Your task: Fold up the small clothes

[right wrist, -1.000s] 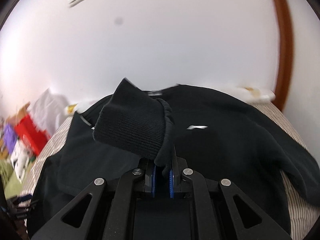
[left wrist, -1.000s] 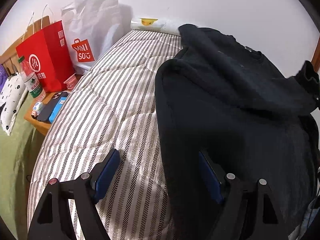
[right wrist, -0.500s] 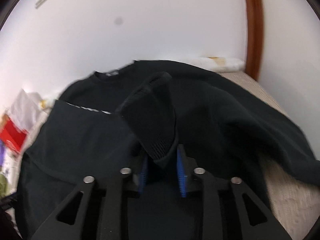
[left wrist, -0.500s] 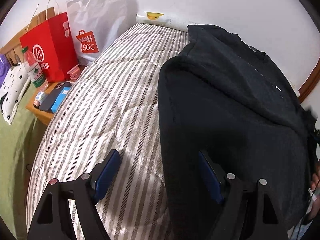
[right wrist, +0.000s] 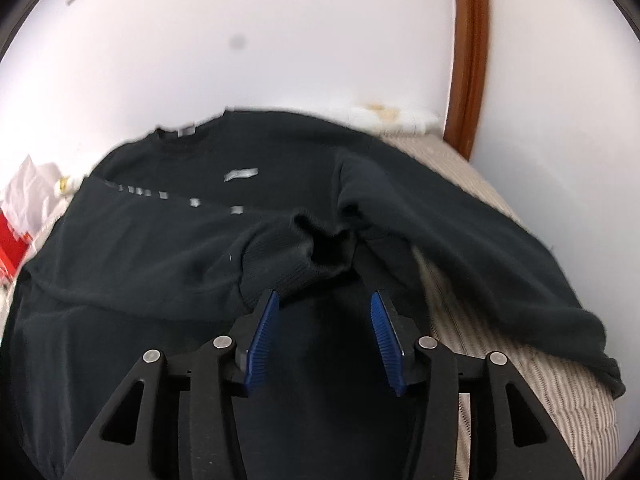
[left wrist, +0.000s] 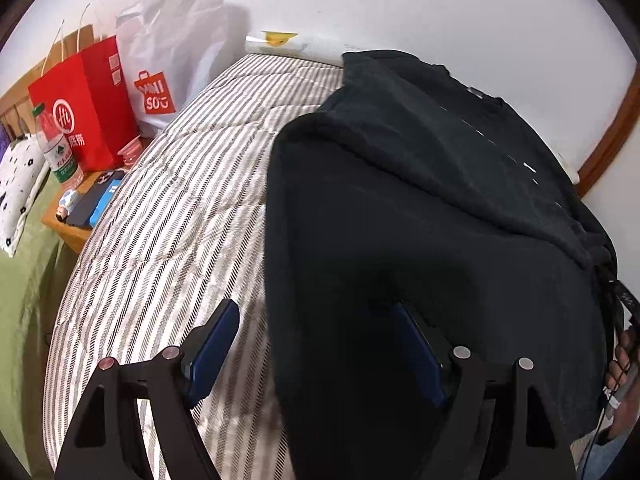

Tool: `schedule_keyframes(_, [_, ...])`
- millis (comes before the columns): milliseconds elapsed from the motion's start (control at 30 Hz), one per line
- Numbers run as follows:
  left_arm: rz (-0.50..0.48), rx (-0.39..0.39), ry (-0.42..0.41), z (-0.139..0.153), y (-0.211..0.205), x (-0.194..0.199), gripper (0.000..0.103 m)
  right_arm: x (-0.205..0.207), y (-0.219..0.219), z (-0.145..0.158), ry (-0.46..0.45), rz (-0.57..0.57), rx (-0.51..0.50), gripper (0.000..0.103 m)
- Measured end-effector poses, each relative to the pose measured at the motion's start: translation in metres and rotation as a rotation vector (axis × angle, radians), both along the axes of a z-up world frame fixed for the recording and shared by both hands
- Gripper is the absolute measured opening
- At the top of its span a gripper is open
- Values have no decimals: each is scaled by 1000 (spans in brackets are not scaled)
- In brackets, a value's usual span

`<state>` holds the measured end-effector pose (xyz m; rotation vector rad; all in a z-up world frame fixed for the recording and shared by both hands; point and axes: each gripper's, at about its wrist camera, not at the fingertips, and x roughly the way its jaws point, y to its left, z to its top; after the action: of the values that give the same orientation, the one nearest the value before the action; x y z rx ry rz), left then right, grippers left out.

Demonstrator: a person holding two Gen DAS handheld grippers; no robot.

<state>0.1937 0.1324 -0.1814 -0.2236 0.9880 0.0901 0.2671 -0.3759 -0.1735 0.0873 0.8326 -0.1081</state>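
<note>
A black sweatshirt [left wrist: 420,208] lies on a striped mattress [left wrist: 168,216], its left side folded in over the body. It also shows in the right wrist view [right wrist: 160,240]. My left gripper [left wrist: 316,344] is open and empty, low over the sweatshirt's left edge, one blue pad over the mattress and one over the cloth. My right gripper [right wrist: 324,316] is open. The ribbed sleeve cuff [right wrist: 296,256] lies on the sweatshirt just beyond its pads, folded in from the right sleeve [right wrist: 480,240].
At the bed's left are a red paper bag [left wrist: 84,96], a white Miniso bag [left wrist: 168,68], a water bottle [left wrist: 56,148] and a small wooden table [left wrist: 76,216] with phones. A white wall and brown wooden frame [right wrist: 468,52] bound the far side.
My right gripper carried the sleeve cuff down onto the sweatshirt body, opened its jaws and let the cuff go. My left gripper stayed open and shifted slightly.
</note>
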Motion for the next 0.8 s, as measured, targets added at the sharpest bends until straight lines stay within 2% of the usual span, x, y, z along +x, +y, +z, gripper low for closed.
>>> schedule_keyframes(100, [-1, 15, -1, 1, 0, -9, 77, -1, -1, -17, 97, -12, -20, 48])
schedule_keyframes(167, [-4, 12, 2, 0, 2, -18, 77, -13, -3, -19, 124, -5, -8, 48])
schedule_keyframes(367, [-49, -6, -22, -1, 3, -59, 70, -69, -17, -11, 115, 1, -7, 65])
schedule_keyframes(433, [-68, -9, -24, -3, 1, -70, 68, -93, -19, -13, 121, 20, 3, 65])
schedule_keyframes(600, [-91, -8, -13, -12, -4, -92, 55, -143, -13, -20, 125, 80, 1, 65])
schedule_keyframes(733, [-77, -20, -38, -13, -8, -99, 46, -168, -7, -20, 99, 82, -24, 65])
schedule_keyframes(800, [-67, -18, -43, -13, -10, -98, 42, -175, -5, -22, 112, 87, 12, 65])
